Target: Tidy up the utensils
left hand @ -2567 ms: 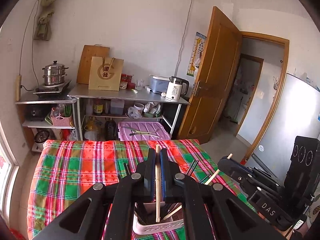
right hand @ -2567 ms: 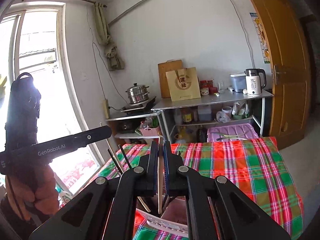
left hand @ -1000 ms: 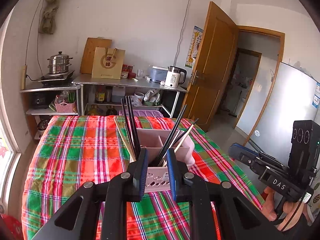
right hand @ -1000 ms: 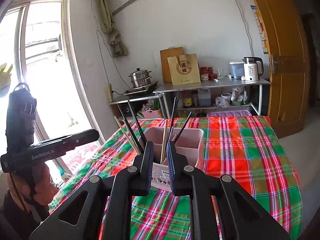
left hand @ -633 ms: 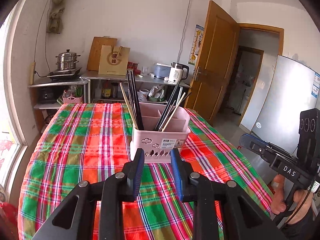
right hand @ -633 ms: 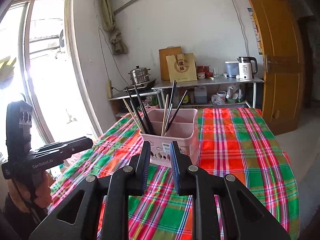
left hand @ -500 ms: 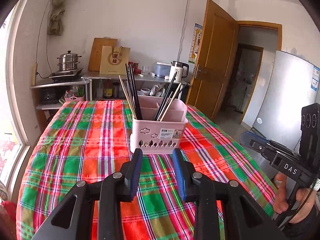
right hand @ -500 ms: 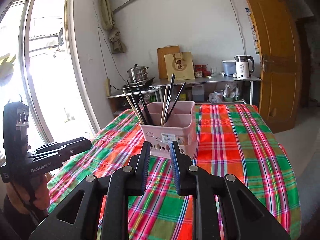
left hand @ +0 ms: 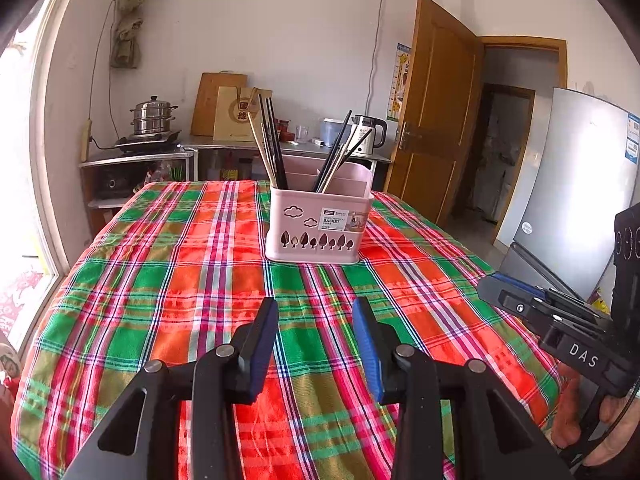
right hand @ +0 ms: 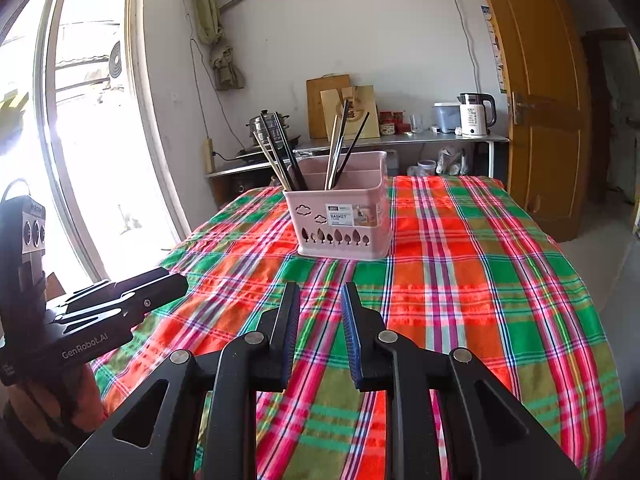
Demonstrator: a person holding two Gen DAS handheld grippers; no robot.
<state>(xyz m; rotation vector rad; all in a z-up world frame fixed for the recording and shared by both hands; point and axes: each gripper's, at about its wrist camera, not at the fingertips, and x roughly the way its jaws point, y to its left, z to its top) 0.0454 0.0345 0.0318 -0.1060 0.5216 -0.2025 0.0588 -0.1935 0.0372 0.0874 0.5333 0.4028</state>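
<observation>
Left gripper (left hand: 315,308): lower centre, jaws spread, nothing between them.
Basket (left hand: 318,222): centre frame on the plaid tablecloth (left hand: 160,280), chopsticks (left hand: 272,144) standing sorted in its compartments.
Right gripper (right hand: 320,294): lower centre, jaws parted, nothing held.

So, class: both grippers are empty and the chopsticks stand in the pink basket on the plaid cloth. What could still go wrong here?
1. The chopsticks lean outward well above the pink basket's rim; a bump from the left gripper or right gripper could tip them out.
2. The basket looks light and sits on the loose plaid tablecloth; snagging the cloth might drag or topple it.
</observation>
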